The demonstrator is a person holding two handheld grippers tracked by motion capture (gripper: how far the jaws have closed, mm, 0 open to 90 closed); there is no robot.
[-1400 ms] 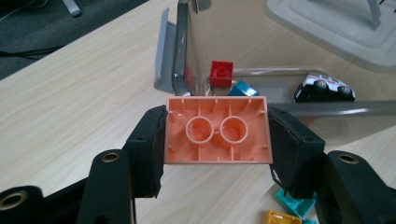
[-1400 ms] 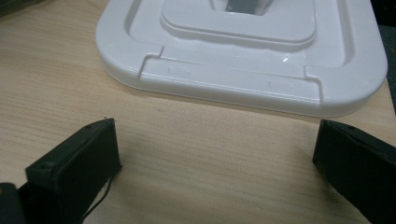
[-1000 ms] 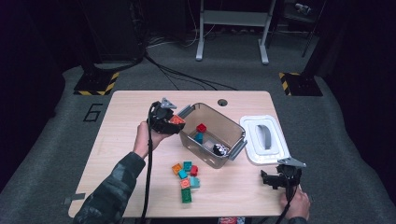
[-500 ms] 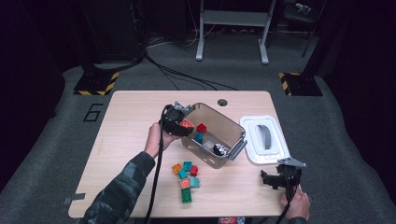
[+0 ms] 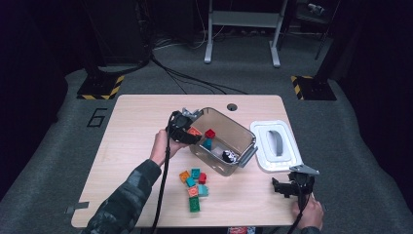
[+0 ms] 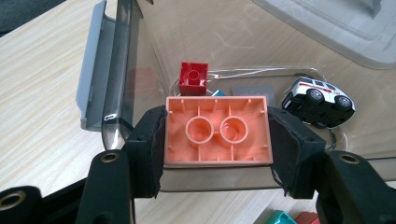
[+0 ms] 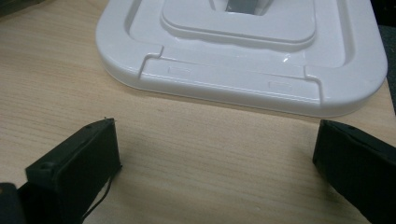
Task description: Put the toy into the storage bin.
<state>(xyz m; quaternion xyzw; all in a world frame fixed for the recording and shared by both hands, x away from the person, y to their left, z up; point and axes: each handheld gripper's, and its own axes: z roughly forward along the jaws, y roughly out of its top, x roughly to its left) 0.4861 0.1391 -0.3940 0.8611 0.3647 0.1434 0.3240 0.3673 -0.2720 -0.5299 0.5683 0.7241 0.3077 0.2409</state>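
While the left hand-held gripper (image 6: 215,135) hangs over the near-left rim of the clear bin (image 5: 246,146), its pads are pinching an orange brick (image 6: 217,130) by the short ends, underside facing the camera so you can see the two round tubes. In the high view that brick (image 5: 194,131) sits right at the bin's left edge, just above the rim, with the left hand (image 5: 163,146) behind it.

Inside the bin there's a red brick (image 6: 193,78) straight beyond the held one, a bit of teal brick (image 5: 208,144) next to it, and a little white toy car (image 6: 320,100) off to the right on the bin floor, lying tilted.

On the bench (image 5: 136,126), just in front of the bin, there's a loose cluster of bricks (image 5: 195,185) – orange, teal, red and green ones, close together, some touching.

The white lid (image 5: 275,146) lies flat just to the right of the bin. The right hand-held gripper (image 5: 287,187) is low over the bench near the front right corner, well apart from the bin, jaws spread wide with nothing between them, pointed at the lid's near edge (image 7: 243,84)
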